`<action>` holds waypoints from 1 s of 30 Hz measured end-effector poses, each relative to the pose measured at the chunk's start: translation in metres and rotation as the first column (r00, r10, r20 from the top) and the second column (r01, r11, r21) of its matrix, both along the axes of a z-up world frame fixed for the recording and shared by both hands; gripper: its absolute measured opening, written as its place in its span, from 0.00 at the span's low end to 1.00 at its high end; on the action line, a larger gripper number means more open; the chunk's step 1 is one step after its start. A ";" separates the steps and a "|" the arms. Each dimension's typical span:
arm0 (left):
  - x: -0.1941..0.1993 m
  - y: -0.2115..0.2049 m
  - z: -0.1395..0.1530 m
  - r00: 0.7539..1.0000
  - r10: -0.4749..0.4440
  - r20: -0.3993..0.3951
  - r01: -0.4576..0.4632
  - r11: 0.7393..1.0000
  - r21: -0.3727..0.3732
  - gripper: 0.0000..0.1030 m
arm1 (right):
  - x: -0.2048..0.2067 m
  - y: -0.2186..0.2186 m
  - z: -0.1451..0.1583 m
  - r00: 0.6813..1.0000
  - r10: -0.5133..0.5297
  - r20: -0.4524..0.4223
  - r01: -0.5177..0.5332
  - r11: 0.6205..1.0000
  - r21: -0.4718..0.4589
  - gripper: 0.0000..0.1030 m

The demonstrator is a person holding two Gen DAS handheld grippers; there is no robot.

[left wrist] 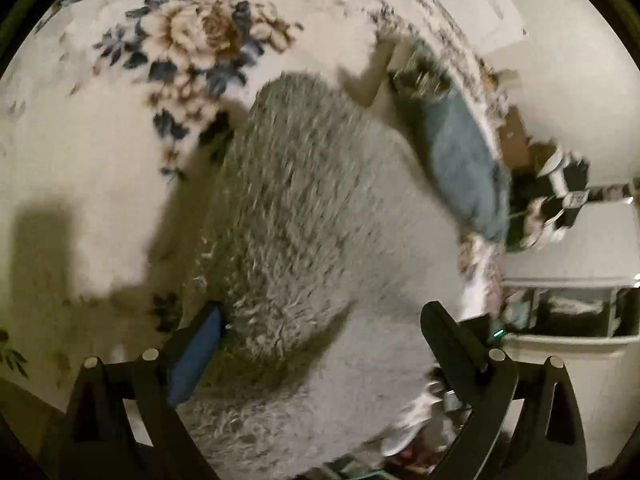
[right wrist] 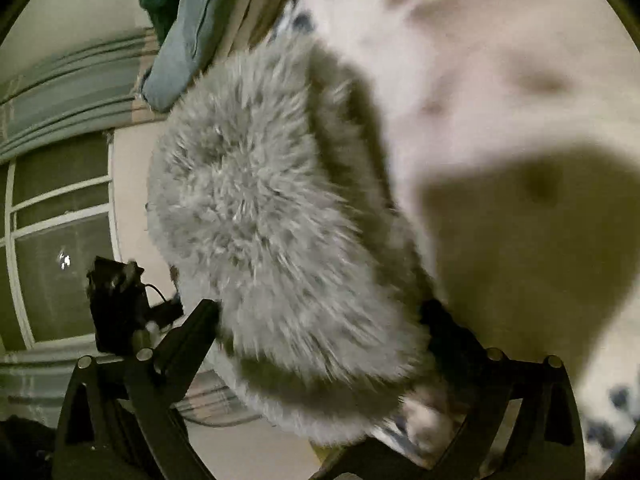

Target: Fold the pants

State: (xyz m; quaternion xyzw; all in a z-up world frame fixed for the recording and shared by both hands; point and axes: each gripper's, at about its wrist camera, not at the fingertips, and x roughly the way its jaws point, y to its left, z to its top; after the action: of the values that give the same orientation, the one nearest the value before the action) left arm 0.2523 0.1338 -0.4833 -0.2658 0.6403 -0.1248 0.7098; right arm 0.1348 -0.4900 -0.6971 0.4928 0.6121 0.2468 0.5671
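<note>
Left wrist view: left gripper (left wrist: 320, 344) and right gripper (right wrist: 320, 328) both spread wide, gripping nothing, straddling the fluffy grey pants (left wrist: 304, 208) folded on the floral blanket (left wrist: 120, 160) (apparently just let go, so the fold lies undisturbed).

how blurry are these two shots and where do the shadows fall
Left wrist view: motion-smeared, the fluffy grey pants streaked, hard dark shadows on the floral blanket at left. Right wrist view: softer still, blanket pattern washed out, a big shadow at right.

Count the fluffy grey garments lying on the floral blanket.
1: the fluffy grey pants lie bunched on the floral blanket, ahead of both grippers. Any layers folded underneath are hidden.
</note>
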 end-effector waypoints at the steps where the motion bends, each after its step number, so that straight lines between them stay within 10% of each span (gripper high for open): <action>1: 0.001 0.001 -0.006 1.000 -0.016 -0.002 0.016 0.997 0.072 0.97 | 0.002 0.007 0.001 1.000 0.008 0.008 -0.008 1.000 0.007 1.00; 13: 0.016 0.026 -0.068 0.998 -0.001 -0.065 -0.005 0.996 -0.093 0.97 | 0.036 0.063 -0.002 0.999 0.040 0.028 -0.039 0.998 -0.044 1.00; 15: 0.017 0.020 -0.067 0.999 -0.010 -0.041 0.006 0.994 -0.112 0.83 | 0.033 0.069 0.003 0.999 0.000 0.041 0.002 0.998 -0.067 0.96; 19: 0.018 0.008 -0.045 0.998 -0.054 0.030 0.057 0.990 -0.132 0.51 | 0.028 0.074 0.019 0.997 -0.051 0.063 0.056 0.994 -0.092 0.56; 30: 0.022 -0.013 0.026 0.989 -0.068 0.128 0.090 0.981 -0.172 0.45 | -0.001 0.062 0.092 0.985 -0.087 0.148 0.104 0.989 -0.109 0.49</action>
State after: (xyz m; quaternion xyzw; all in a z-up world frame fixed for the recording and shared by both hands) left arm 0.2742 0.1212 -0.4570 -0.2941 0.5924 -0.2256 0.7153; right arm 0.1336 -0.4282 -0.6052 0.4689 0.5588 0.2179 0.6483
